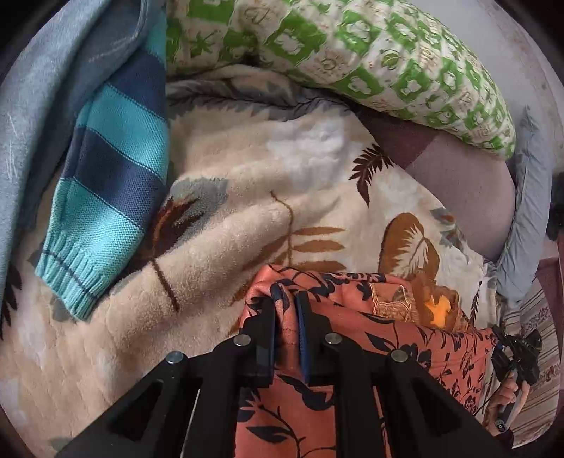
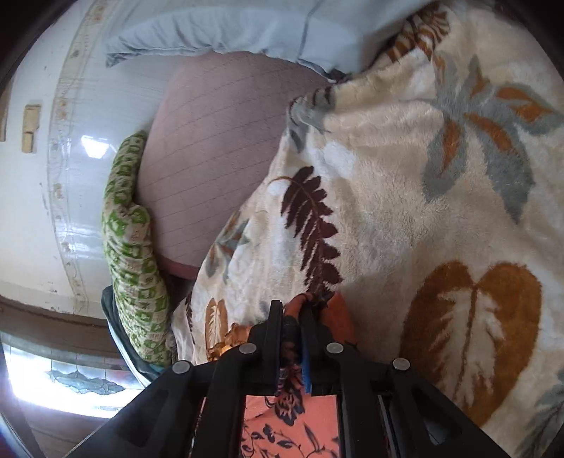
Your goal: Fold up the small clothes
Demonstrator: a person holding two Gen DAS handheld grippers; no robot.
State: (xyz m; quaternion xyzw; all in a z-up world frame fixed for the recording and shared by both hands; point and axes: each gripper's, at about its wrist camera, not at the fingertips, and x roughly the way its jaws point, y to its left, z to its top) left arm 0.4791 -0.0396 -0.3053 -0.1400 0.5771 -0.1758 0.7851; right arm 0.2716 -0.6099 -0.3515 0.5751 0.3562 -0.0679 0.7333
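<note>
An orange garment with dark blue flowers point(image 1: 356, 317) lies over the cream leaf-print blanket point(image 1: 229, 218). My left gripper point(image 1: 286, 303) is shut on a fold of this garment at its left edge. In the right wrist view my right gripper point(image 2: 292, 310) pinches another bunched edge of the same orange garment point(image 2: 292, 412), which hangs down under the jaws. The right gripper point(image 1: 516, 352) with a hand on its handle shows at the far right of the left wrist view. A blue and teal striped sweater point(image 1: 112, 176) lies to the left on the blanket.
A green and white patterned pillow point(image 1: 352, 53) lies at the back. A mauve cushion point(image 2: 218, 148) sits beside it, with a pale blue sheet point(image 2: 246, 28) behind. A grey-blue cloth point(image 1: 42, 105) covers the far left. White floor tiles point(image 2: 46, 176) lie beyond the bed's edge.
</note>
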